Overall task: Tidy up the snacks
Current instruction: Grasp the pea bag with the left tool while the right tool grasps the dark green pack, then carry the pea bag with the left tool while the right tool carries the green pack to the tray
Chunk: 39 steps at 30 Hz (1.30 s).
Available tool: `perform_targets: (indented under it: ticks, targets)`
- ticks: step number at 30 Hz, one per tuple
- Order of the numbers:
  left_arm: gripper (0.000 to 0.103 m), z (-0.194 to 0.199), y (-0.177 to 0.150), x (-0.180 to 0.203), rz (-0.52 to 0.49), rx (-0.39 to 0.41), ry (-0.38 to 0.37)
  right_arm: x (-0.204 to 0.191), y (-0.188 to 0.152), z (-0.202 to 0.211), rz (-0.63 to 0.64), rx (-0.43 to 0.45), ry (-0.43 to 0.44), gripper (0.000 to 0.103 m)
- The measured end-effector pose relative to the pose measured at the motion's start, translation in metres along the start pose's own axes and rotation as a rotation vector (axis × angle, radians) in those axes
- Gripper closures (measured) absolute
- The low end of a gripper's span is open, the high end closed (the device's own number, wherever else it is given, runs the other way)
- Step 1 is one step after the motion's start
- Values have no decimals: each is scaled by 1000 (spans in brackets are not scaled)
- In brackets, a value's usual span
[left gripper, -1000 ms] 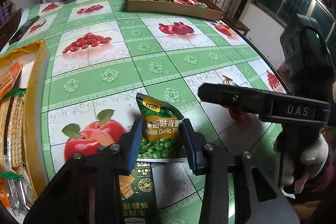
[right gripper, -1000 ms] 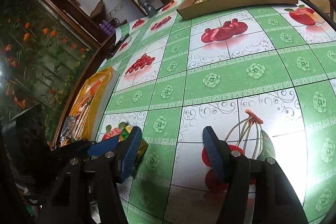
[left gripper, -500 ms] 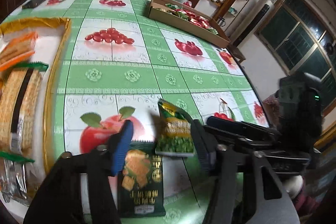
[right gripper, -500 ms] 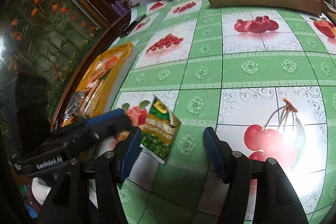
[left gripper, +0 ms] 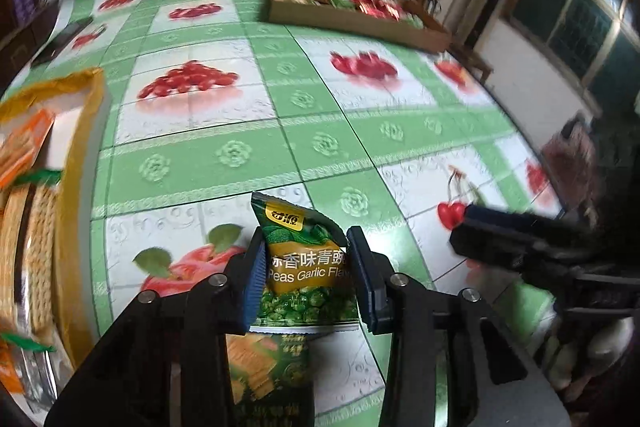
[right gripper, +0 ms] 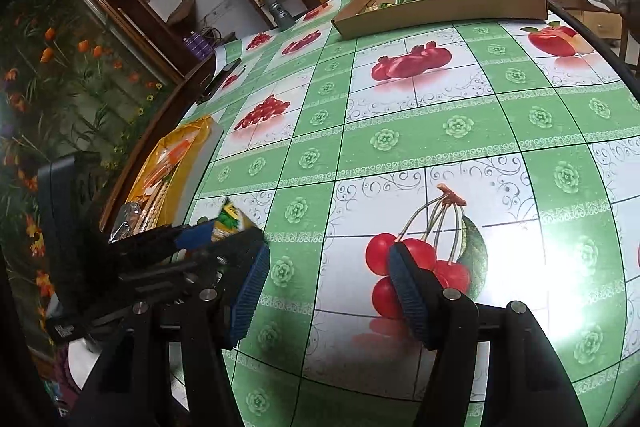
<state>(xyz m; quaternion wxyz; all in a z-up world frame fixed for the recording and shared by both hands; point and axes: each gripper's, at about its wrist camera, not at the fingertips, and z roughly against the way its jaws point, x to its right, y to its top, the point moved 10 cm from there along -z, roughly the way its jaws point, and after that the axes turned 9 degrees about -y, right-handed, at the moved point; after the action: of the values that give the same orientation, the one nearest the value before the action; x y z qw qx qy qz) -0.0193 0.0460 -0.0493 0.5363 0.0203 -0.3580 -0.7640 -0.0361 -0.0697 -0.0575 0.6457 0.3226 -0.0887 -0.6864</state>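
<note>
Fingers of the left gripper (left gripper: 306, 269), apart half a second ago, now pinch the pea packet (left gripper: 303, 263) just above the worktop (left gripper: 240, 147), ready for carrying; right gripper (right gripper: 326, 291) half-open, empty.

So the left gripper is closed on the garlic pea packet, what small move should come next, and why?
Probably lift the garlic pea packet a little, clear of the cracker packet below it. The left gripper pinches it on both sides, and the cardboard tray holding similar snacks sits far across the table. The right gripper is open and empty.
</note>
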Motion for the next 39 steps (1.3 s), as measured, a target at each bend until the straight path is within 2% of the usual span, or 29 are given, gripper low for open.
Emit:
perform_targets:
  ticks: [2,4,10,16,19,24,25,26,27,34,39]
  targets:
    - [67,18,3,-1,52,53,-77,-7,-3,-3,19,-11,9,38]
    - [67,38,7,-6,90,107,-100,-19,-8,-5,48,-30,18,38]
    - [67,93,9,-28,154,247,-101,-70,-30,-23,162,-120,49,38]
    - [67,116,0,-48,188,310,-98,-130,-52,-39,295,-167,46,37]
    - [67,120,-5,-56,200,322,-97,-153,-61,-46,372,-151,-5,32]
    - [67,129,-12,-72,217,340,-81,-170,-68,-59,510,-79,-176,29]
    - [67,131,-14,-75,224,344,-86,-171,-69,-59,528,-71,-200,33]
    - [67,132,-15,-77,228,347,-89,-170,-69,-59,538,-61,-216,48]
    - [67,134,-16,-78,231,351,-90,-170,-68,-57,531,-56,-209,56]
    - [67,142,-20,-87,248,371,-89,-153,-59,-42,397,-82,-107,57]
    - [67,150,-23,-99,269,387,-67,-161,-54,-27,390,-45,-47,57]
